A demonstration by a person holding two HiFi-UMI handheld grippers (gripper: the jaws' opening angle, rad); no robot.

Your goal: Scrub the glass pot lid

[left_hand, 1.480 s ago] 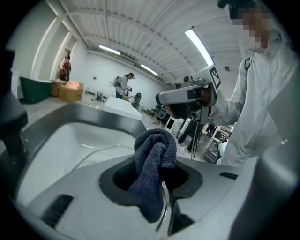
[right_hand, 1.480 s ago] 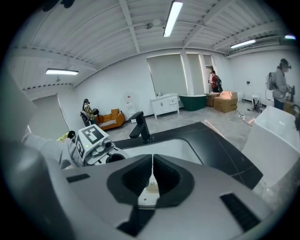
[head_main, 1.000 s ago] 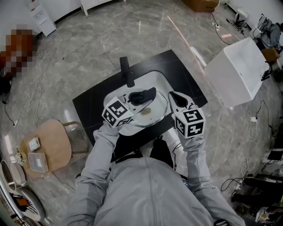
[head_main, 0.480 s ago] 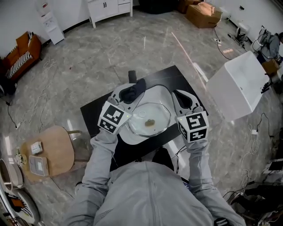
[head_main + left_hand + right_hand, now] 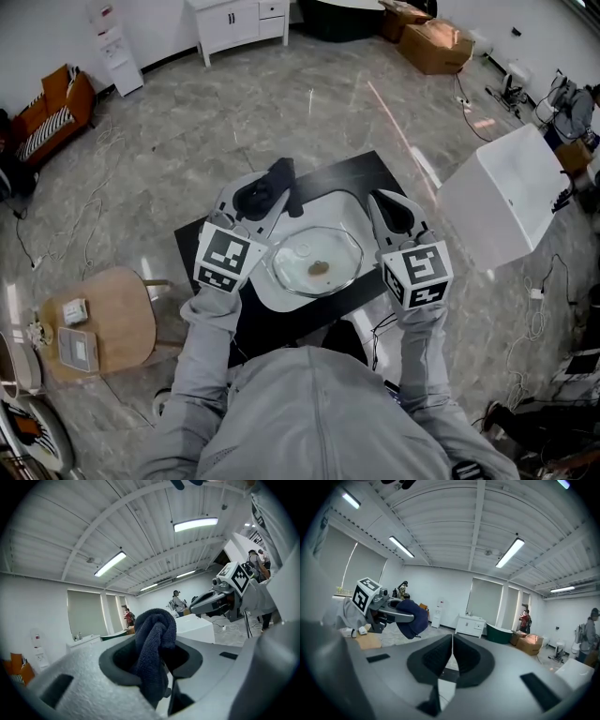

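Observation:
The glass pot lid [image 5: 316, 262] lies flat in a white basin [image 5: 278, 292] on the black table [image 5: 206, 246]; a brown patch marks its middle. My left gripper [image 5: 270, 180] is raised beyond the lid's left rim, shut on a dark blue cloth [image 5: 260, 193]. In the left gripper view the cloth [image 5: 154, 651] bunches between the jaws, which point up toward the ceiling. My right gripper [image 5: 383, 202] is held beside the lid's right rim, off the glass. In the right gripper view its jaws [image 5: 451, 660] meet with nothing between them, and the left gripper with the cloth [image 5: 410, 618] shows at the left.
A large white bin [image 5: 502, 187] stands to the right of the table. A round wooden stool [image 5: 117, 319] with small boxes on it is at the left. Cables trail over the marble floor. A white cabinet [image 5: 239, 21] and a cardboard box [image 5: 436, 42] stand at the far side.
The left gripper has carried the cloth off the lid, back and to the left. The right gripper has drawn slightly away from the lid's right rim. The lid lies uncovered.

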